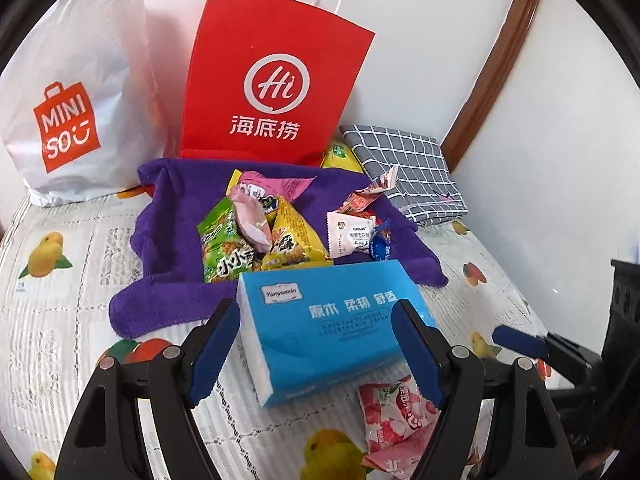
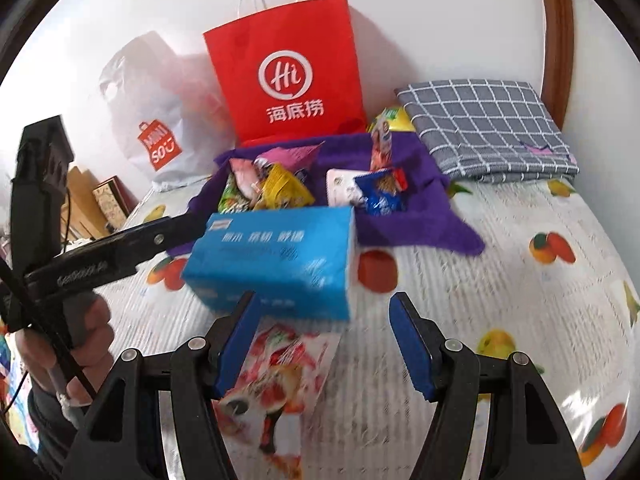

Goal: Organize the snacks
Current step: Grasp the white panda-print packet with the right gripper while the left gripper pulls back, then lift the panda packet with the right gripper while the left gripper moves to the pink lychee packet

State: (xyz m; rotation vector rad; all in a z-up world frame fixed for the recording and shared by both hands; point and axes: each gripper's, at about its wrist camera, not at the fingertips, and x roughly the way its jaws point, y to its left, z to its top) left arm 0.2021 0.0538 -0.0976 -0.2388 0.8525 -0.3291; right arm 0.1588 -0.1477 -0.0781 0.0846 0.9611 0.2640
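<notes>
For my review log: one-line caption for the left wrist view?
Left gripper open astride blue tissue pack, snack pile on purple cloth beyond.

A tissue pack (image 1: 332,320) sits between the left gripper's (image 1: 320,344) fingers. Snacks (image 1: 256,236) lie on a towel (image 1: 168,240) behind it. Two bags (image 1: 272,80) stand farthest back.

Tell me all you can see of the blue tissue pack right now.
The blue tissue pack is a soft, glossy plastic brick, blue on top with white print, white along its left side. It sits tilted between the left gripper pads; contact isn't clear. Its far edge is by the purple cloth, its near end over a pink snack packet.
</notes>
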